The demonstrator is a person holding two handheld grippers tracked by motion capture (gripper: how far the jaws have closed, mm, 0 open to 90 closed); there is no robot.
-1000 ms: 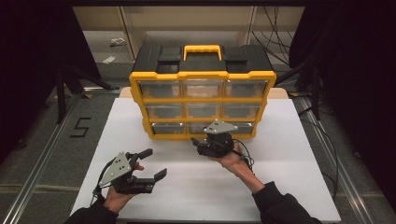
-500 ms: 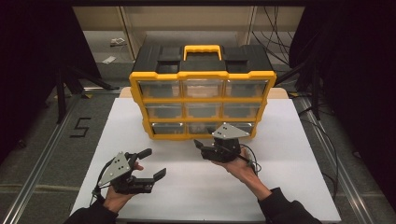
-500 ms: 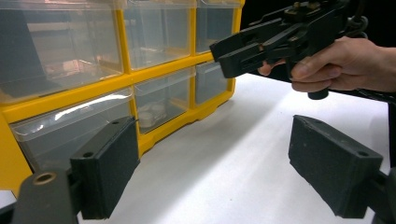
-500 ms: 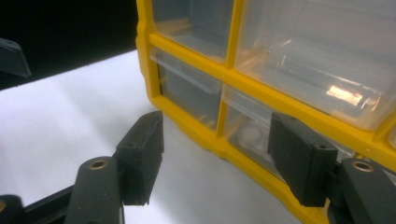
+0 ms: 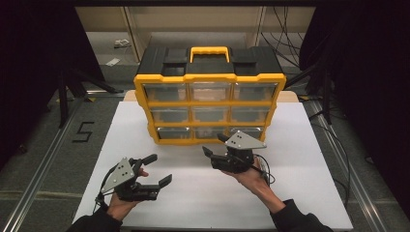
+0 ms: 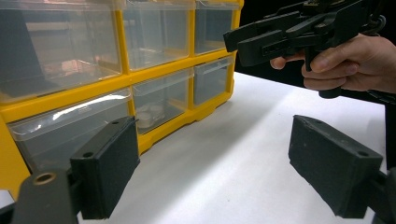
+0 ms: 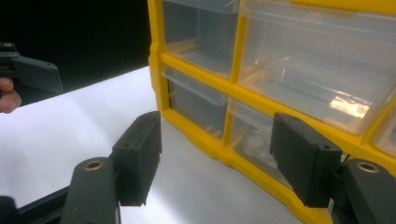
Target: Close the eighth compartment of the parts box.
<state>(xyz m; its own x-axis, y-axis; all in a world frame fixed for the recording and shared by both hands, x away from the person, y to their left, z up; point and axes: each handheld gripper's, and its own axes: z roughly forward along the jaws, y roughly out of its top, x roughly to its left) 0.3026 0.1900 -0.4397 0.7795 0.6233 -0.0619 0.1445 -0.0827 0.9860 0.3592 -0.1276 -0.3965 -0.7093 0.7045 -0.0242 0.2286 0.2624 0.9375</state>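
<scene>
Yellow drawer cabinet (image 5: 209,108): bottom middle drawer (image 6: 161,100) holds small white pieces

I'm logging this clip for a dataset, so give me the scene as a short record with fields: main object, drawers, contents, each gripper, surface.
main object: yellow drawer cabinet with black top and yellow carry handle, upright at the far side of the table
drawers: nine clear ones, three rows of three, all shut
contents: small white round pieces in the bottom middle drawer
left gripper: open, empty, near the table's front left
right gripper: jaws just been opening, nothing between them, just in front of the bottom row
surface: white table
</scene>
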